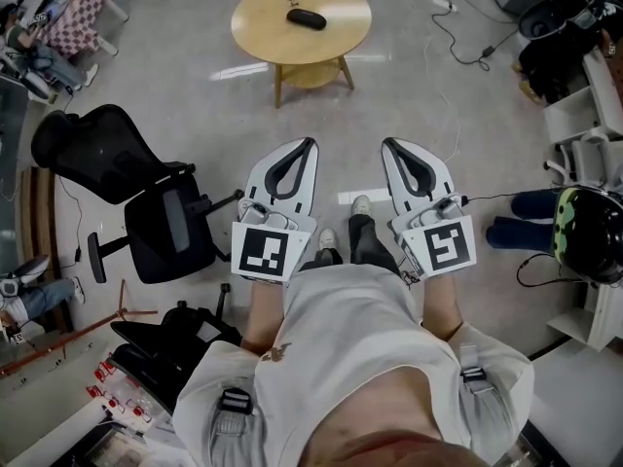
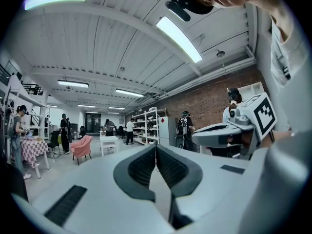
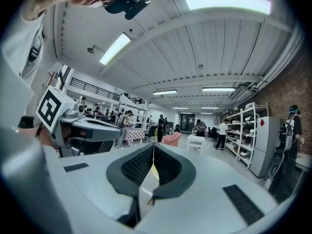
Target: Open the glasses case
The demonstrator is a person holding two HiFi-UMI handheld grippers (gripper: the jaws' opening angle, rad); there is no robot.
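Note:
A black glasses case [image 1: 306, 17] lies shut on a round wooden table [image 1: 341, 13] at the far end of the floor in the head view. My left gripper [image 1: 310, 145] and right gripper [image 1: 387, 145] are held side by side in front of my body, well short of the table. Both point level and away from me. In the left gripper view the left gripper [image 2: 156, 146] has its jaws together with nothing between them. The right gripper [image 3: 153, 145] looks the same in its own view. Neither gripper view shows the case or the table.
A black office chair [image 1: 146, 202] stands to my left and dark equipment [image 1: 165, 343] sits near my left side. Cables [image 1: 467, 47] trail over the floor at the right, beside white shelving [image 1: 584, 115] and a dark helmet [image 1: 589, 233]. Several people, shelves [image 2: 146, 126] and a pink chair [image 2: 80, 147] are far off.

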